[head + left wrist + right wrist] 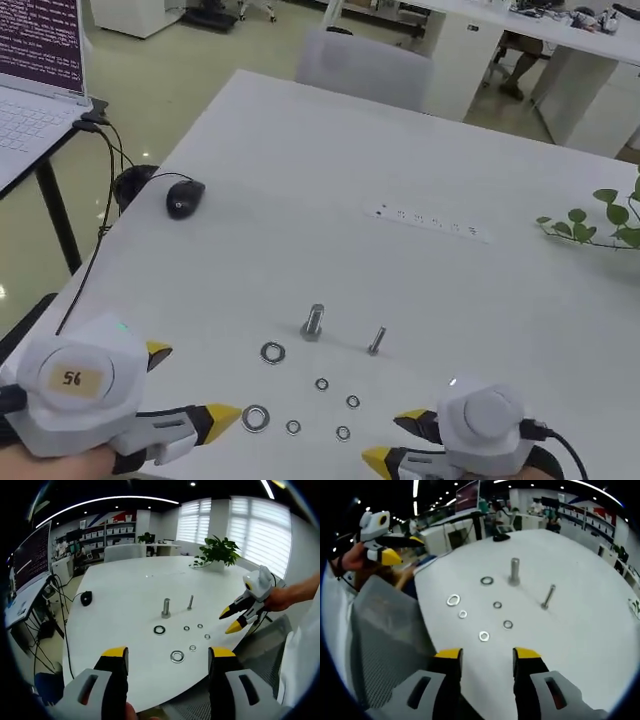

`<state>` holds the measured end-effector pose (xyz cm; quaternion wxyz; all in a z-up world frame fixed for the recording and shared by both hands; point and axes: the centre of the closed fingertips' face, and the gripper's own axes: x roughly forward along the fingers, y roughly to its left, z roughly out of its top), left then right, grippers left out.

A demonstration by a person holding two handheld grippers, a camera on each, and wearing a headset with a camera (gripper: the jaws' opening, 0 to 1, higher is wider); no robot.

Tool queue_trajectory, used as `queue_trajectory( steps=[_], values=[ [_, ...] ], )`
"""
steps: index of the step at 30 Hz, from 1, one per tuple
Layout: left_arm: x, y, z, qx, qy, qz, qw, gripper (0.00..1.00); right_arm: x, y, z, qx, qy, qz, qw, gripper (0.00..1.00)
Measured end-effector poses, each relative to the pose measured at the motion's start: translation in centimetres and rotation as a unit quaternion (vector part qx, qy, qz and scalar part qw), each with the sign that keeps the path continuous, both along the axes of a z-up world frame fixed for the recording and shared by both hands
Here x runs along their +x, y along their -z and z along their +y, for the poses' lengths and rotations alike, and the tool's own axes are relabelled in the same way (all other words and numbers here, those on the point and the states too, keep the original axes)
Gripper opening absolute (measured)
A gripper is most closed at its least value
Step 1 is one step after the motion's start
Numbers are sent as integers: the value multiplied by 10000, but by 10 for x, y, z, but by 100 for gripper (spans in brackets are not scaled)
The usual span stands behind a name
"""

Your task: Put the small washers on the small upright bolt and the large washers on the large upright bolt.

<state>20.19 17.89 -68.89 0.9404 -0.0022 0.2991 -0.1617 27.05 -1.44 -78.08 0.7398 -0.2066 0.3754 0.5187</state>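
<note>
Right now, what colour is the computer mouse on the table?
The mouse is black. It shows best in the head view.

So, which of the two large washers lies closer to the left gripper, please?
The front large washer, near the yellow fingers; the other large washer sits by the large bolt.

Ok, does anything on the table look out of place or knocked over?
Nothing stands out. The large bolt and small bolt both stand upright, and the six washers lie flat on the table near them.
</note>
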Motion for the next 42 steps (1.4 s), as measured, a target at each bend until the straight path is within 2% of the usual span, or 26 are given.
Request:
queue_trajectory(
  steps=[10,16,19,23,26,27,33,36,39,42],
  values=[
    [-2,-2,-3,-5,40,-7,10000,64,6,16,14,-227,-364,26,9991,31],
    [-3,-2,-2,10,25,1,10000,63,3,32,18,-611,-848,5,9945,25],
    [-4,0,0,-2,-14,-4,10000,63,2,36,24,-661,-1005,3,9927,25],
    [-6,2,-2,-48,-47,21,10000,62,6,42,25,-946,-1258,-138,9874,23],
    [-6,1,-4,-68,-52,5,10000,62,3,44,25,-1111,-1499,-134,9823,23],
    [-6,0,-4,-76,-64,-4,10000,62,5,44,27,-1103,-1670,-237,9795,23],
    [-3,-2,-3,-107,-121,-52,9999,62,4,45,31,-1128,-1878,-209,9755,22],
    [-2,-3,-3,-116,-136,-78,9998,62,1,45,34,-1148,-2135,-242,9699,21],
    [-2,-3,-3,-104,-138,-78,9998,62,1,44,34,-1190,-2242,-236,9670,20],
    [1,-3,-3,-50,-92,-67,9999,62,1,44,34,-1233,-2459,-267,9610,19]
  ],
)
